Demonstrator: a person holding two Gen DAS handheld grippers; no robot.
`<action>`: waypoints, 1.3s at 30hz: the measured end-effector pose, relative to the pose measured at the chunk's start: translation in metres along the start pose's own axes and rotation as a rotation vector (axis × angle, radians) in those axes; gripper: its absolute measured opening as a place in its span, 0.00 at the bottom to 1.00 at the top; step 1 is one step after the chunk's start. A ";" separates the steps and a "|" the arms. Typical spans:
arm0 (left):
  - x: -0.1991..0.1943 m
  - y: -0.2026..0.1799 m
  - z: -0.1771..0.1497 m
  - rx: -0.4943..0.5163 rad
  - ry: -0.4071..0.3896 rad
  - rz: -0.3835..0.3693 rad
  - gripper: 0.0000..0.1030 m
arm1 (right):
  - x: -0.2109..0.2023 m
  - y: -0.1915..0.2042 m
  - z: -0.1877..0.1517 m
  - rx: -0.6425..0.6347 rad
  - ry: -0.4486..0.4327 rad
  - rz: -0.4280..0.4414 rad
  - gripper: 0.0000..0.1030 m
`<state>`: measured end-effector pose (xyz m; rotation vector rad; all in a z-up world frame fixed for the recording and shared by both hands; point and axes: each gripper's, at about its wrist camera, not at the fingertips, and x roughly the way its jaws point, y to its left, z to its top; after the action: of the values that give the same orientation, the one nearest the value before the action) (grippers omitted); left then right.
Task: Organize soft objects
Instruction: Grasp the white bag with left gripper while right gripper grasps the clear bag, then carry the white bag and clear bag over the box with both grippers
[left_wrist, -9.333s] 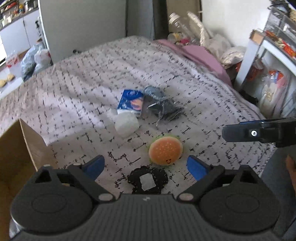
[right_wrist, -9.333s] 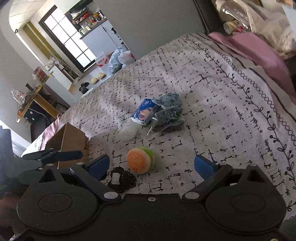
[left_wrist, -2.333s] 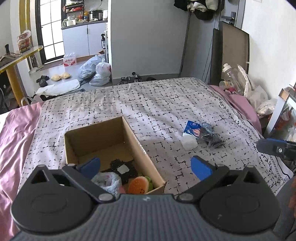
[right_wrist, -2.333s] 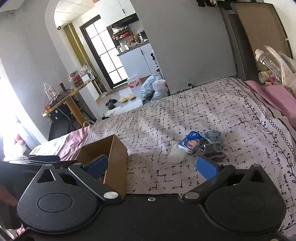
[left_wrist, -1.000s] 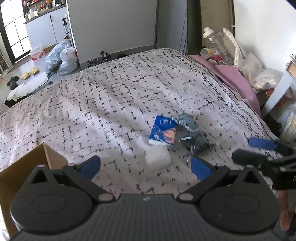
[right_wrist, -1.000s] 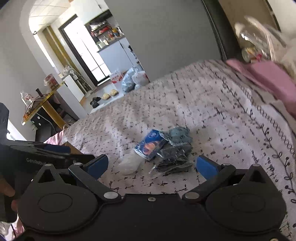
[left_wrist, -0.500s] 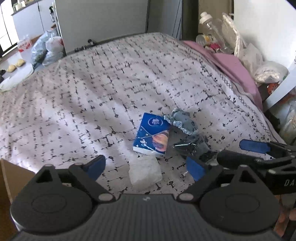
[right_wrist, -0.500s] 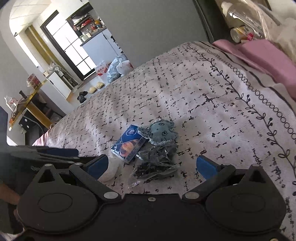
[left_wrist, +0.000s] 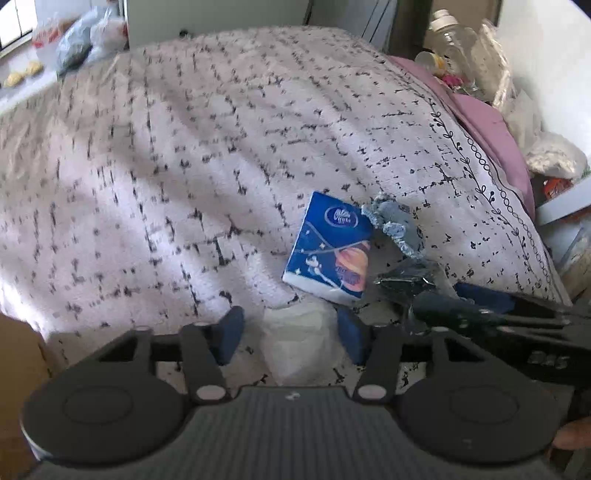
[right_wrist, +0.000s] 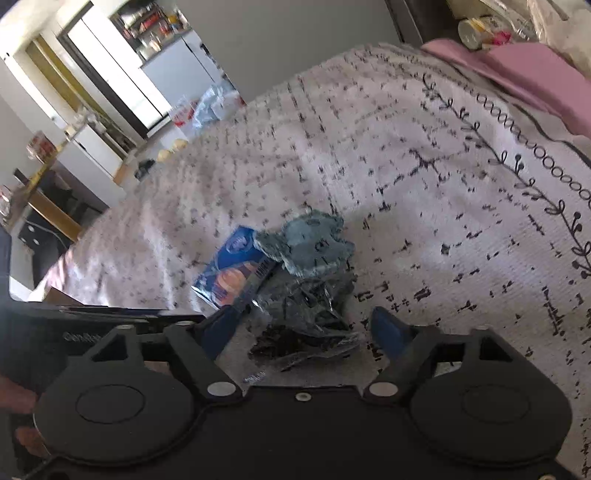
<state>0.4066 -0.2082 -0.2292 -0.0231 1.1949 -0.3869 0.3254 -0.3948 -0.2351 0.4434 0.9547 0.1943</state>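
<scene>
Left tongs (left_wrist: 291, 332): spread around white wad (left_wrist: 299, 341), nearer than tissue pack (left_wrist: 330, 249)
Right tongs (right_wrist: 306, 328): spread around dark bag (right_wrist: 306, 317), right of tissue pack

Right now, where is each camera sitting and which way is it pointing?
Left wrist: on the left gripper, low over the bedspread, facing the white packet between its fingers; the right gripper enters at right.
Right wrist: on the right gripper, facing the clear bag of dark items; the left gripper shows at left.
Shared: the blue tissue pack, the blue-grey plush.
</scene>
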 end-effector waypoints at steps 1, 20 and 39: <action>0.002 0.001 0.000 -0.008 0.010 -0.010 0.46 | 0.002 0.001 0.000 -0.008 0.006 -0.012 0.59; -0.053 -0.014 -0.012 0.059 -0.125 -0.028 0.40 | -0.055 0.028 -0.011 -0.045 -0.100 -0.057 0.52; -0.157 0.004 -0.060 0.054 -0.296 0.007 0.40 | -0.122 0.085 -0.031 -0.108 -0.220 -0.026 0.51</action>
<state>0.3046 -0.1455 -0.1110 -0.0283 0.8920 -0.3947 0.2334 -0.3531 -0.1212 0.3446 0.7304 0.1687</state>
